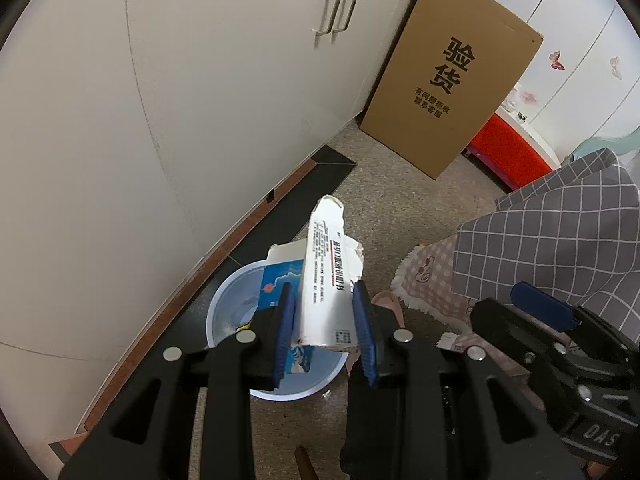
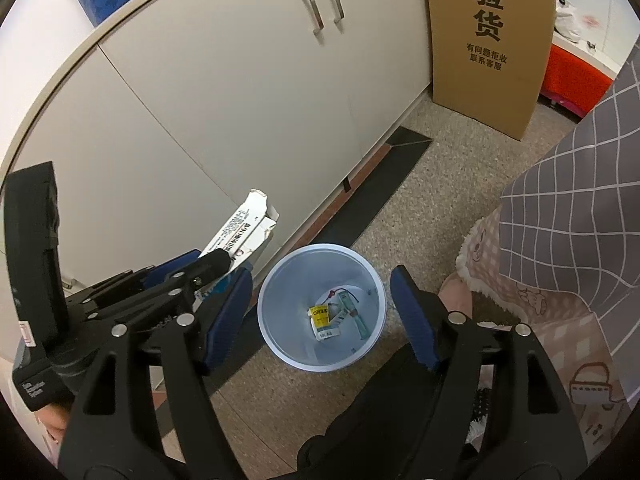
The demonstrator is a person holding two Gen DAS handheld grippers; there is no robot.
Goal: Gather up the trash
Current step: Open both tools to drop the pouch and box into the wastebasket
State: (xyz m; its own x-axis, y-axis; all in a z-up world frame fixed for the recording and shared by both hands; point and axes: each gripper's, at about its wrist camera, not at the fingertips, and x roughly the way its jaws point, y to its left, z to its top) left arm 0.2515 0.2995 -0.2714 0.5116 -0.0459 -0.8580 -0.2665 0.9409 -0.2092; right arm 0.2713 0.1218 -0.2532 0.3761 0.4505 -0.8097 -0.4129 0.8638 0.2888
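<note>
A torn white cardboard carton with printed text stands upright between the blue pads of my left gripper, which is shut on it. It hangs over the near rim of a pale blue round bin on the floor. In the right wrist view the same carton sticks up from the left gripper, left of the bin. Small wrappers and packets lie at the bin's bottom. My right gripper is open above the bin with nothing between its fingers.
White cabinet doors run along the left, close behind the bin. A tall brown cardboard box stands on the floor further back. Grey checked fabric and a pink patterned cloth hang at the right.
</note>
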